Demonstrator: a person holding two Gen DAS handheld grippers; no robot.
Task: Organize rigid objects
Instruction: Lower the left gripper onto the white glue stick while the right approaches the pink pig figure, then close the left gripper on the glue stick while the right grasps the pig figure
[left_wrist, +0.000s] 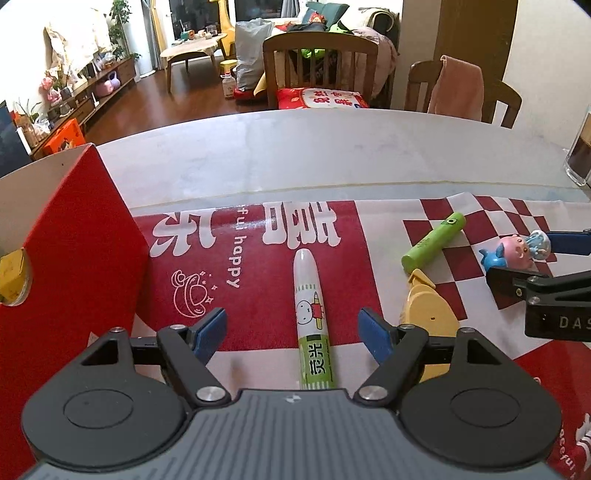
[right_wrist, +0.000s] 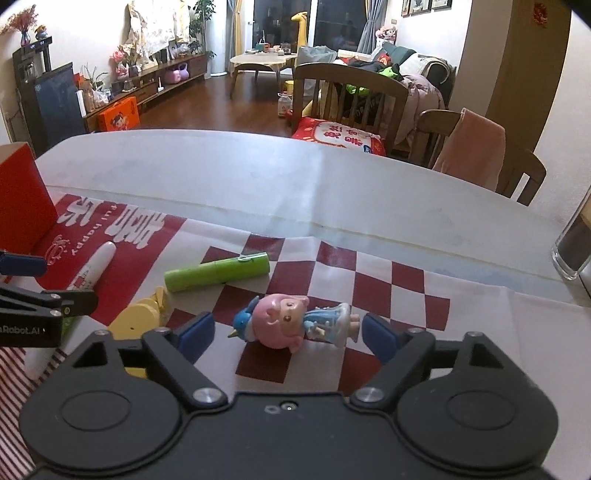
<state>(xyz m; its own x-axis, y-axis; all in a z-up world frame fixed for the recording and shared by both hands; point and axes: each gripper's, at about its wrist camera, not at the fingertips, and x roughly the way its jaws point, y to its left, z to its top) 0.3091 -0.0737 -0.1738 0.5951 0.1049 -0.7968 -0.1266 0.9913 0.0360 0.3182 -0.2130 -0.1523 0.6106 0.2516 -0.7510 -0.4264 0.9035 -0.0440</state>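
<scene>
**A:** In the left wrist view, we had the left gripper (left_wrist: 291, 334) with its jaws apart, straddling the white-and-green marker (left_wrist: 310, 314) that lay lengthwise on the red cloth (left_wrist: 258, 295); neither blue pad touched it.

**B:** We judged that marker light, stiff and smooth, so likely to roll or slip. We would have taken it across the barrel, near the middle, not at the tapered cap.

**A:** The red box (left_wrist: 85, 236) stood just to its left on the tabletop (left_wrist: 295, 155). What was unclear there?

**B:** The marker's near end was hidden under the gripper body. The yellow thing (left_wrist: 428, 310) beside the right pad was partly covered, and we could not name it. Only a yellow corner showed through the box's cut-out.

**A:** In the right wrist view, the right gripper (right_wrist: 288, 334) also stood parted, around the pink-headed figurine (right_wrist: 291, 321) lying on its side on the checked cloth (right_wrist: 388, 291), with a gap at each pad.

**B:** That one looked like hard plastic: light, rigid, glossy, with a thin dress and small feet that could snap. We would have closed on the round head or torso, where it is widest.

**A:** The green tube (right_wrist: 218, 275) lay behind it, well clear.

**B:** And the glass (right_wrist: 572, 251) at the right edge was cut off, its contents hard to read. The left gripper's tips intruded at the far left, hiding the marker's lower half.
</scene>
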